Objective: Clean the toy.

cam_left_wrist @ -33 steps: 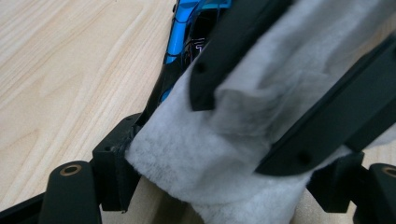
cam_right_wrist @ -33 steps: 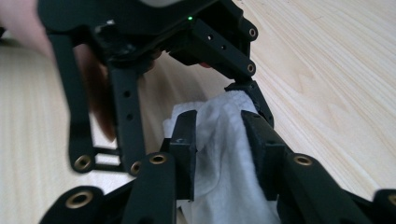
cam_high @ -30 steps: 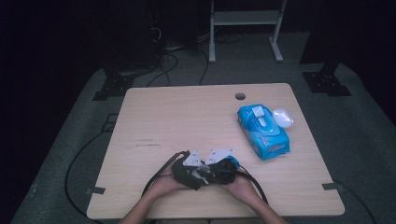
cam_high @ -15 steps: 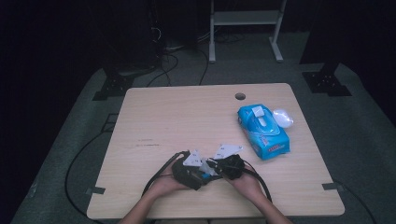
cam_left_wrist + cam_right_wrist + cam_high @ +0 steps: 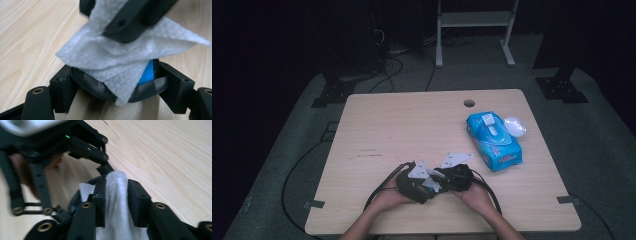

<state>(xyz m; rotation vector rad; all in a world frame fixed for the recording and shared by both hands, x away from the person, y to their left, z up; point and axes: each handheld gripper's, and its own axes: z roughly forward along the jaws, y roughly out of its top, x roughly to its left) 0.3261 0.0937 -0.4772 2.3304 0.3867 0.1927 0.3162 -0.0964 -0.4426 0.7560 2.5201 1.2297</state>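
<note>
At the near edge of the table [image 5: 377, 125], the left gripper [image 5: 117, 87] clamps a dark, blue-faced object [image 5: 147, 75] steady while the right gripper [image 5: 116, 195] (jaws just reopening, partly parted) pinches 1 white wipe [image 5: 110, 53] against it, apparently for cleaning.

The two grippers meet at the table's [image 5: 377, 130] near edge, a wipe [image 5: 120, 53] between them. The tissue pack [image 5: 493, 140] lies beyond and right of the right gripper [image 5: 451, 176], a small lid [image 5: 514, 126] just right of the pack.
</note>
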